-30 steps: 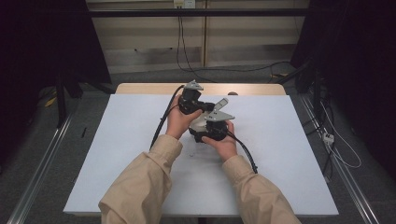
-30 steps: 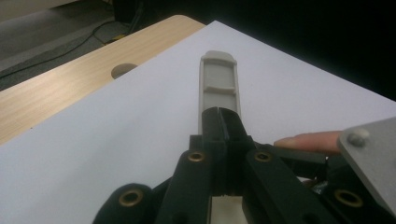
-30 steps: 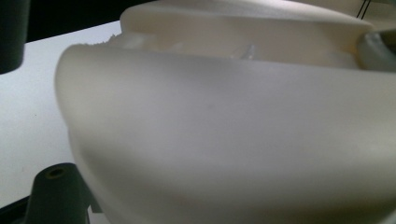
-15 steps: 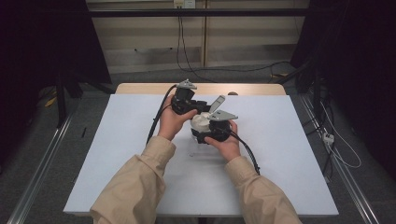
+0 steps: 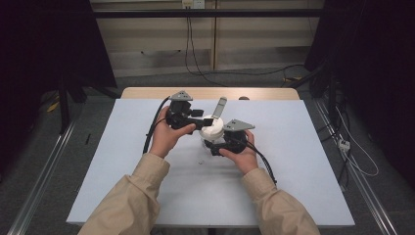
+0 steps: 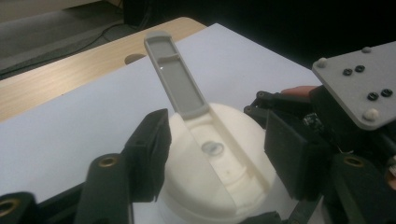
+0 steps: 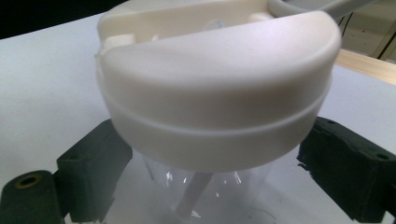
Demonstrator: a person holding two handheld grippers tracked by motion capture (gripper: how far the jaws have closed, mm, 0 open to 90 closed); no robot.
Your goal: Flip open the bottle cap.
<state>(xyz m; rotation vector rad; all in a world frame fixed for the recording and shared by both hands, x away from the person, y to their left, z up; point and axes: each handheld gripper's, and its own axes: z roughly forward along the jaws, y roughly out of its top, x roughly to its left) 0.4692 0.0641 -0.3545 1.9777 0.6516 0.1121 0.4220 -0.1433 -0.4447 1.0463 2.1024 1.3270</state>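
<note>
One clear plastic cup (image 7: 205, 186) with one white domed lid (image 5: 211, 128), one desk (image 5: 303, 161).
Left hand-held gripper (image 6: 215, 154) clamps the lid; right hand-held gripper (image 7: 210, 186) clamps the cup; one grey flap (image 6: 175, 74) upright.

Cream-white lid (image 6: 219, 172), grey flip handle (image 6: 175, 77), clear cup (image 7: 205, 186), pale-blue table (image 5: 303, 147).

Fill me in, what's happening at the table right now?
A person works a handheld gripper in each hand on a small container in the middle of the white table. The left gripper has its jaws on either side of the cream lid, whose grey flip tab stands raised. The right gripper brackets the clear body just under the lid. Whether either grip is fully closed is hard to tell.
</note>
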